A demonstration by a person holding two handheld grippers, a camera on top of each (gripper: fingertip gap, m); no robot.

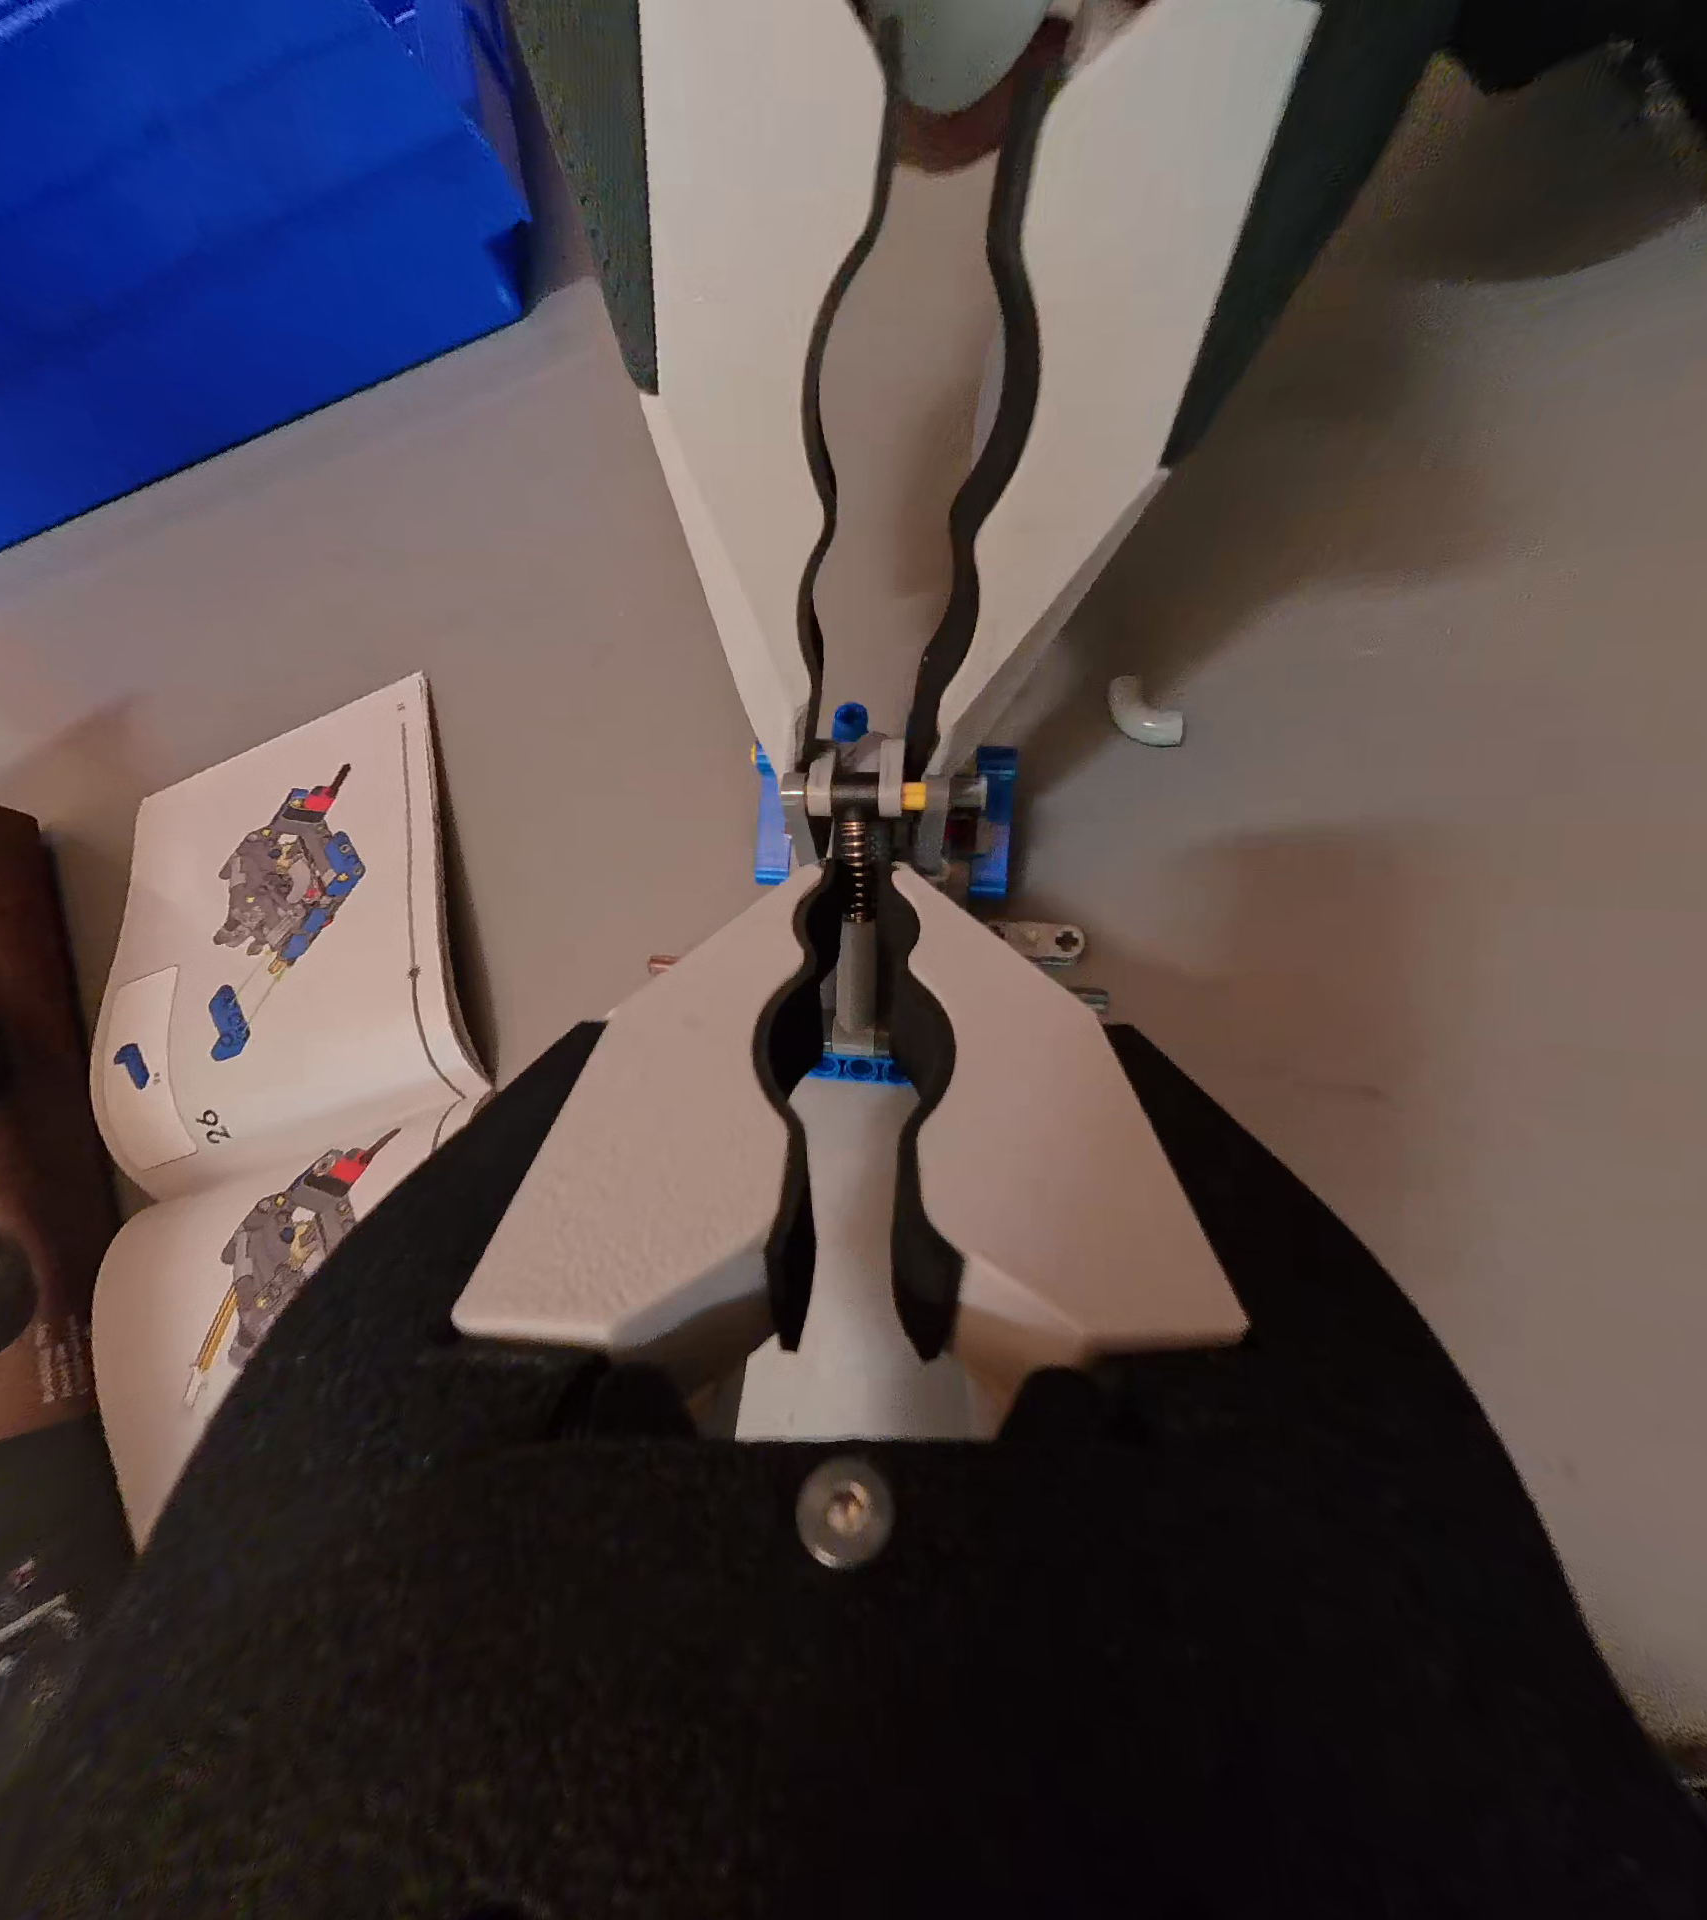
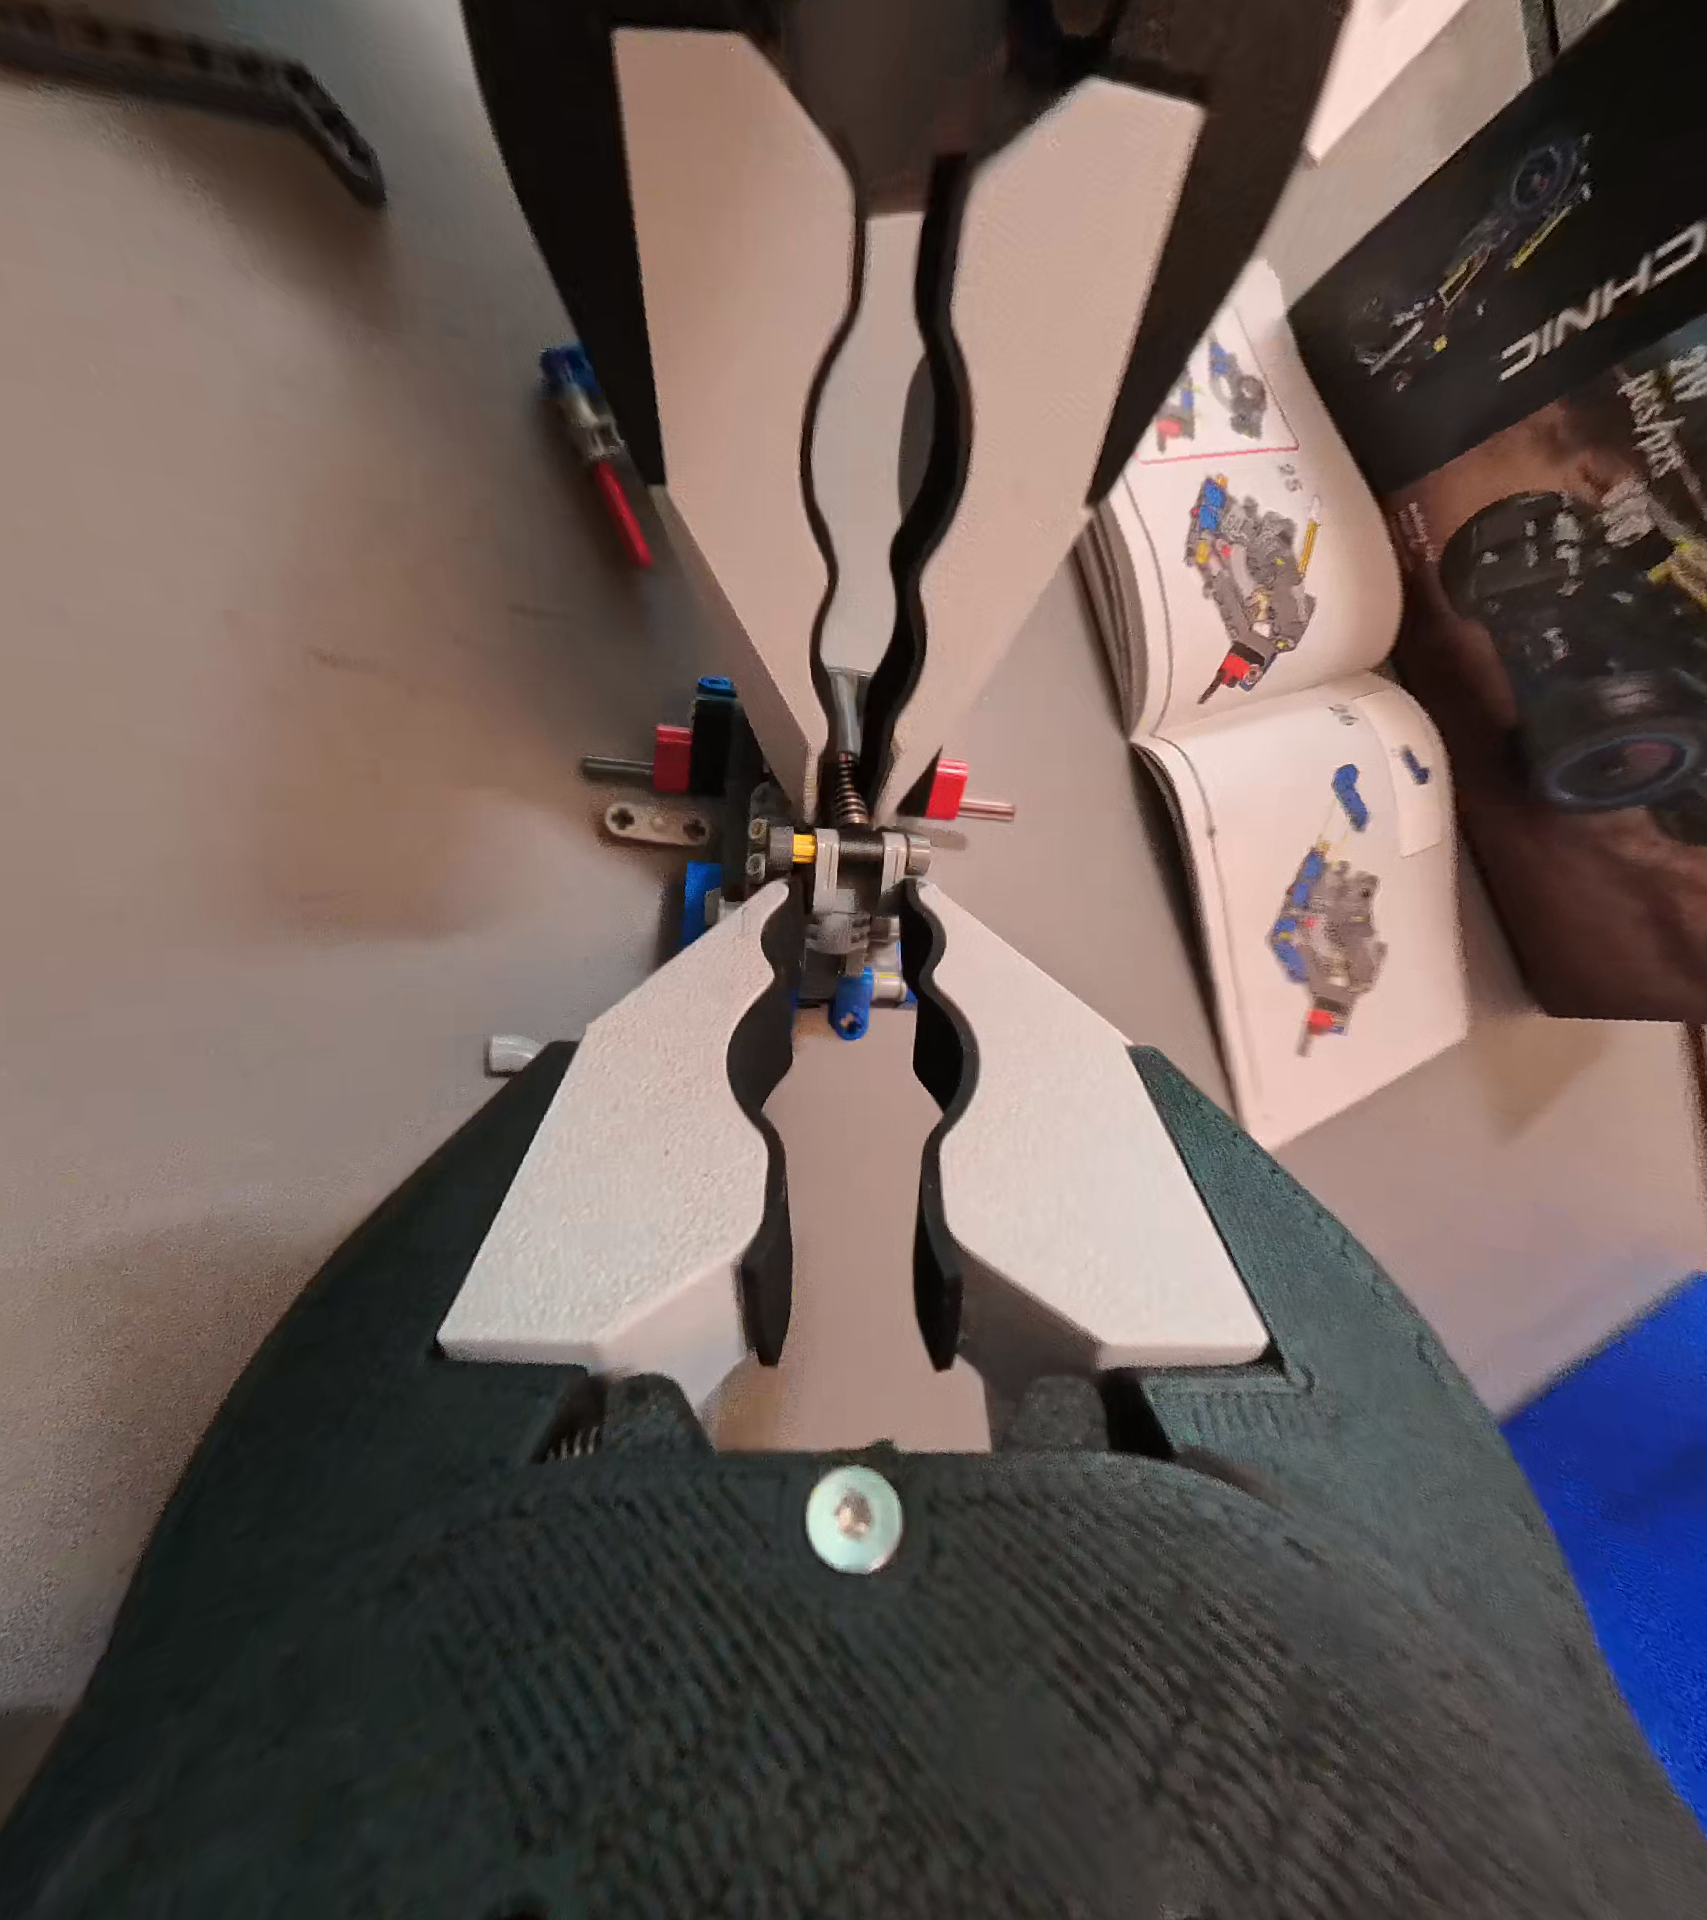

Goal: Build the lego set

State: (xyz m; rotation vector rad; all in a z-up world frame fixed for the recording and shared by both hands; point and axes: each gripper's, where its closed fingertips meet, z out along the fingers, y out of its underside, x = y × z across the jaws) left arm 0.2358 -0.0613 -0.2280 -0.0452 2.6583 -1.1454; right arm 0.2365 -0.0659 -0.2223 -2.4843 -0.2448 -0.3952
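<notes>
Holding a small brick assembly (image 1: 880,810) from both ends, I have my left gripper (image 1: 854,894) clenched on its grey shock-absorber strut, the black pads pressing either side just below the coil spring (image 1: 857,868). My right gripper (image 2: 844,904) comes in from the opposite side and is clamped on the grey joint block of the same assembly, right behind its dark cross-axle with the yellow bush (image 2: 805,844). The assembly sits at the middle of the grey bench (image 1: 1400,935), with blue frame pieces (image 1: 994,831) on its flanks. Just beside the assembly lies a flat grey link plate (image 2: 659,826), and a small white elbow piece (image 1: 1145,712) lies near it. Further from the assembly on my left lies an open instruction booklet (image 1: 288,935) (drawings of a grey and blue model), beyond it a blue bin (image 1: 184,260). A dark printed box (image 2: 1607,520) sits past the booklet, well apart from the assembly
</notes>
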